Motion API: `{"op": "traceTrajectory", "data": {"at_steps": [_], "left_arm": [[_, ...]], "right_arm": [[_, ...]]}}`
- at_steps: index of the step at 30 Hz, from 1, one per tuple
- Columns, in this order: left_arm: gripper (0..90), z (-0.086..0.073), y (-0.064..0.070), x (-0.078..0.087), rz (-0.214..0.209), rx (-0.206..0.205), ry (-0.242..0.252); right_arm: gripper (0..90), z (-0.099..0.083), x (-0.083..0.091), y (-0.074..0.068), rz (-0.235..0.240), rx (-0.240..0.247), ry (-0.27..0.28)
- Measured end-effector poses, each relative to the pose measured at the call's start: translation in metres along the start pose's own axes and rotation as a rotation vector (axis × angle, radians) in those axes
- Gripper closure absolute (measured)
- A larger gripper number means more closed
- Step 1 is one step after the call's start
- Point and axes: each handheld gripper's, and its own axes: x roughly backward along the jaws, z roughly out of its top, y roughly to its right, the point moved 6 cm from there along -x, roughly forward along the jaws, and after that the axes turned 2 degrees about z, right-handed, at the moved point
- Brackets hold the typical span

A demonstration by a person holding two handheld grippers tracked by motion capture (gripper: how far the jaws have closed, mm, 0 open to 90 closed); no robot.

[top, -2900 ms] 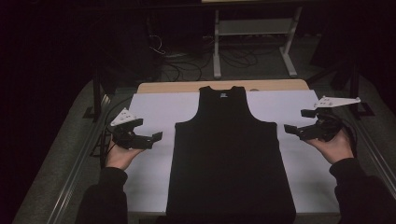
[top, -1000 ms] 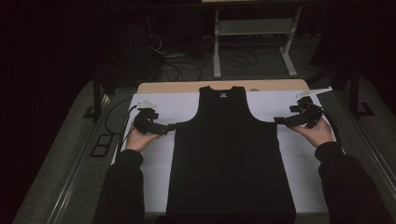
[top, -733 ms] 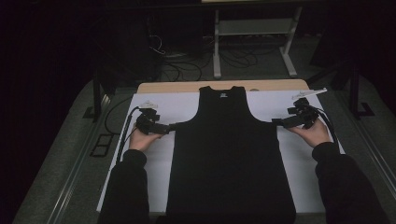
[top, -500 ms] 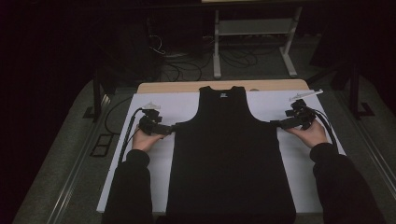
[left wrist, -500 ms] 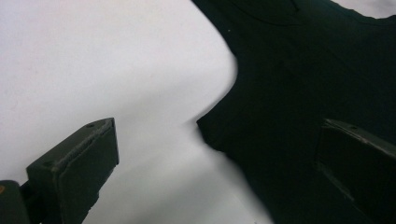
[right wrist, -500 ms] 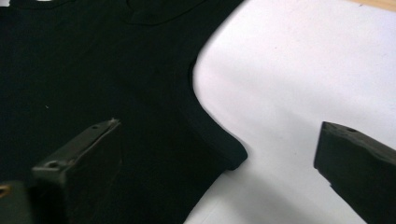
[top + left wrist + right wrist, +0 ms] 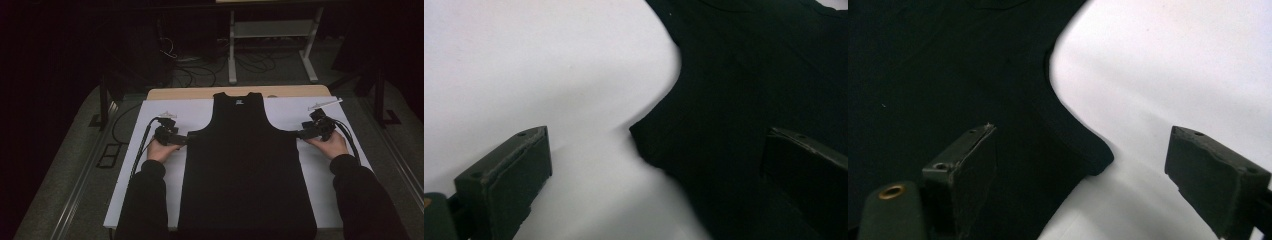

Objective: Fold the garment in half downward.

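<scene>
Lying flat on the white table cover (image 7: 150, 170), the black tank top (image 7: 248, 170) has its neck toward twelve o'clock and its hem toward six, nearest the person. Both grippers sit low at its armpit corners, one on each side.

At about nine o'clock from the garment's middle, the left gripper (image 7: 181, 140) points inward at the lower end of the armhole. In the left gripper view its jaws stand wide apart: one is over bare white cover, the other over black cloth, and the pointed armpit corner (image 7: 640, 131) lies between them, a little nearer the cover side. I cannot tell whether either jaw touches the fabric.

At about three o'clock the right gripper (image 7: 303, 134) mirrors it. In the right gripper view the jaws are again spread wide, one over the black cloth, the other over white cover, and the rounded armpit corner (image 7: 1095, 160) sits between them. Nothing is gripped on either side.

Each hand holds its gripper from behind, the left hand (image 7: 161, 150) and the right hand (image 7: 331, 146) both resting low by the cover, dark sleeves running back toward six o'clock. Cables (image 7: 141, 150) loop away from the left gripper.
</scene>
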Motion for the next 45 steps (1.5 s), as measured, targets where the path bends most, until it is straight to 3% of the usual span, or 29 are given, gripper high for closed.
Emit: {"op": "traceTrajectory", "data": {"at_steps": [2, 4, 5, 10, 12, 19, 22, 24, 26, 27, 30, 31, 38, 45], "left_arm": [[7.4, 0.001, -0.001, 0.001, 0.002, -0.001, 0.01], [9.0, 0.001, -0.002, 0.002, 0.003, 0.002, 0.009], [12.9, 0.001, -0.001, 0.002, -0.002, 0.007, 0.006], [17.2, 0.004, -0.003, 0.003, -0.011, 0.037, -0.018], [21.5, 0.006, -0.001, 0.001, 0.009, 0.003, -0.044], [31.4, 0.008, 0.001, -0.001, 0.035, -0.002, -0.047], [37.6, 0.008, 0.002, -0.002, 0.035, -0.017, -0.046], [46.8, 0.008, 0.003, -0.003, 0.031, -0.023, -0.043], [48.6, 0.008, 0.005, -0.004, 0.03, -0.031, -0.037], [52.5, 0.008, 0.005, -0.005, 0.028, -0.041, -0.037], [57.9, 0.008, 0.008, -0.007, 0.03, -0.062, -0.028], [63.5, 0.008, 0.01, -0.009, 0.024, -0.07, -0.019], [84.0, 0.008, 0.014, -0.011, 0.009, -0.074, -0.012], [86.9, 0.008, 0.013, -0.006, -0.001, -0.056, -0.028]], "right_arm": [[18.6, -0.002, -0.001, 0.001, 0.005, -0.008, -0.001], [21.2, -0.003, -0.002, 0.001, 0.007, -0.009, -0.002], [27.8, -0.004, -0.003, 0.001, 0.001, -0.014, -0.007], [35.5, -0.005, -0.005, 0.003, -0.01, -0.016, -0.018], [42.7, -0.006, -0.006, 0.003, -0.016, -0.021, -0.024], [53.7, -0.007, -0.011, 0.001, -0.038, -0.011, -0.039], [58.6, -0.007, -0.012, 0.0, -0.04, -0.006, -0.042], [62.9, -0.008, -0.014, 0.0, -0.049, 0.012, -0.047], [67.2, -0.008, -0.014, -0.001, -0.044, 0.011, -0.05], [73.0, -0.008, -0.014, -0.001, -0.05, 0.015, -0.053], [78.0, -0.008, -0.014, -0.002, -0.036, 0.013, -0.056], [80.5, -0.008, -0.015, -0.003, -0.031, 0.018, -0.059], [82.8, -0.009, -0.014, -0.003, -0.008, 0.001, -0.061], [83.2, -0.009, -0.013, -0.003, 0.008, -0.014, -0.06]]}}
